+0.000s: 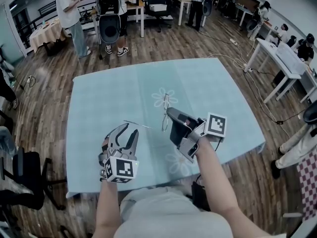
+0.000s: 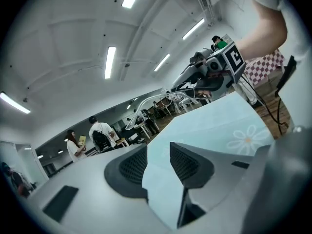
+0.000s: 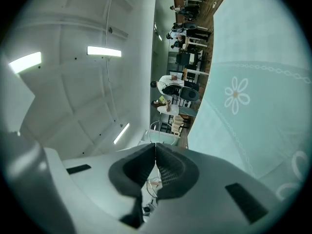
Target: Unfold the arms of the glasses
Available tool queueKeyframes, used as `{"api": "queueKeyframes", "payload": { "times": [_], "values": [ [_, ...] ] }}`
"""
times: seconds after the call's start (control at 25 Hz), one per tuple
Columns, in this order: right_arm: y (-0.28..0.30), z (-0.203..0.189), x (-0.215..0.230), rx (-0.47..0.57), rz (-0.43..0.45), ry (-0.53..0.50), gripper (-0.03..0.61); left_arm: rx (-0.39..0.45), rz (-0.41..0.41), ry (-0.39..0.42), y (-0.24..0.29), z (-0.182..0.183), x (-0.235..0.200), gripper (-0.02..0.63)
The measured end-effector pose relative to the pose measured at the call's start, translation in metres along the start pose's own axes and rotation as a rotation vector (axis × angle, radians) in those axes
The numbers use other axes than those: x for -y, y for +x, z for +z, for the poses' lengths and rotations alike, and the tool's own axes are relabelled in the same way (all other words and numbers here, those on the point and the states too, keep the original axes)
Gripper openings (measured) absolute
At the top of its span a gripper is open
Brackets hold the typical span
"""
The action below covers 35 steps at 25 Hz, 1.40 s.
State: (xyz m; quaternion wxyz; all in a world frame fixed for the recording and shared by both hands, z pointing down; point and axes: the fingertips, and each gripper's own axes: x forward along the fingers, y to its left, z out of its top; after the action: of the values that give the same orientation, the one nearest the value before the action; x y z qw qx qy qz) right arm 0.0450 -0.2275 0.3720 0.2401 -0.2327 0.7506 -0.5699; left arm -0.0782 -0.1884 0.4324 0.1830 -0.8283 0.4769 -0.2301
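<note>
1. Nearest: left gripper (image 1: 127, 132), over the tablecloth (image 1: 109, 98), jaws wide apart and empty, only cloth visible between the pads (image 2: 134, 167); aimed toward the glasses, not touching them
2. Just beyond, to the right: right gripper (image 1: 169, 113), jaws closed tight on the thin wire of the glasses (image 1: 165, 102), apparently held clear of the cloth near a daisy print (image 1: 159, 95)
3. One slim arm (image 1: 137, 125) already swung out toward the left gripper; second arm not told apart in any view
4. Likely step in hand, by judgement only: reach for the remaining arm
5. Hazard A: bent or sprung hinge, from a pull against the fold or a pinch too near a lens
6. Hazard B: glasses rotating or slipping in the right pads, from so small a contact on thin wire under sideways load
7. Hazard C: missed grasp, from a hair-thin, hard-to-see arm against broad pads
8. Farthest: wooden floor (image 1: 198, 38), desks (image 1: 277, 58) and standing people (image 1: 67, 9), well apart from the cloth
</note>
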Motion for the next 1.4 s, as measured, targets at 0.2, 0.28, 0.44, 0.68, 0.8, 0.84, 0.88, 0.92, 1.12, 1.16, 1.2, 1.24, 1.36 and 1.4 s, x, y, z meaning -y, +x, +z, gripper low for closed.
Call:
{"api": "queueKeyframes", "payload": {
  "times": [0.2, 0.28, 0.44, 0.68, 0.8, 0.84, 0.88, 0.92, 1.12, 1.16, 1.2, 1.24, 1.36, 1.4],
  "values": [
    [-0.002, 0.002, 0.001, 0.009, 0.007, 0.007, 0.012, 0.061, -0.077, -0.19, 0.003, 0.01, 0.013, 0.138],
    [-0.004, 0.003, 0.0, 0.014, 0.011, 0.016, 0.012, 0.091, -0.109, -0.298, 0.004, 0.018, 0.014, 0.137],
    [-0.004, 0.004, 0.0, 0.016, 0.019, 0.023, 0.012, 0.135, -0.179, -0.485, 0.005, 0.026, 0.02, 0.126],
    [-0.004, 0.003, 0.001, 0.021, 0.023, 0.029, 0.012, 0.193, -0.332, -0.586, 0.003, 0.042, 0.044, 0.127],
    [-0.005, 0.004, 0.003, 0.033, 0.019, 0.034, 0.012, 0.202, -0.326, -0.501, 0.003, 0.051, 0.053, 0.127],
    [-0.006, 0.005, 0.004, 0.038, 0.017, 0.035, 0.012, 0.2, -0.306, -0.449, 0.003, 0.054, 0.056, 0.127],
    [-0.006, 0.005, 0.004, 0.043, 0.015, 0.036, 0.012, 0.199, -0.287, -0.404, 0.004, 0.058, 0.059, 0.127],
    [-0.006, 0.006, 0.004, 0.048, 0.013, 0.037, 0.012, 0.203, -0.273, -0.38, 0.005, 0.061, 0.061, 0.127],
    [-0.007, 0.007, 0.004, 0.066, 0.014, 0.047, 0.012, 0.231, -0.224, -0.377, 0.007, 0.073, 0.064, 0.124],
    [-0.007, 0.007, 0.003, 0.067, 0.016, 0.049, 0.012, 0.23, -0.215, -0.363, 0.008, 0.075, 0.065, 0.12],
    [-0.007, 0.007, 0.003, 0.067, 0.018, 0.05, 0.012, 0.23, -0.207, -0.349, 0.008, 0.077, 0.067, 0.117],
    [-0.007, 0.007, 0.003, 0.067, 0.021, 0.051, 0.012, 0.229, -0.2, -0.336, 0.009, 0.079, 0.069, 0.113],
    [-0.007, 0.007, 0.003, 0.069, 0.025, 0.052, 0.012, 0.219, -0.173, -0.314, 0.012, 0.081, 0.073, 0.104],
    [-0.007, 0.006, 0.003, 0.069, 0.027, 0.052, 0.012, 0.215, -0.163, -0.317, 0.012, 0.08, 0.072, 0.09]
  ]
}}
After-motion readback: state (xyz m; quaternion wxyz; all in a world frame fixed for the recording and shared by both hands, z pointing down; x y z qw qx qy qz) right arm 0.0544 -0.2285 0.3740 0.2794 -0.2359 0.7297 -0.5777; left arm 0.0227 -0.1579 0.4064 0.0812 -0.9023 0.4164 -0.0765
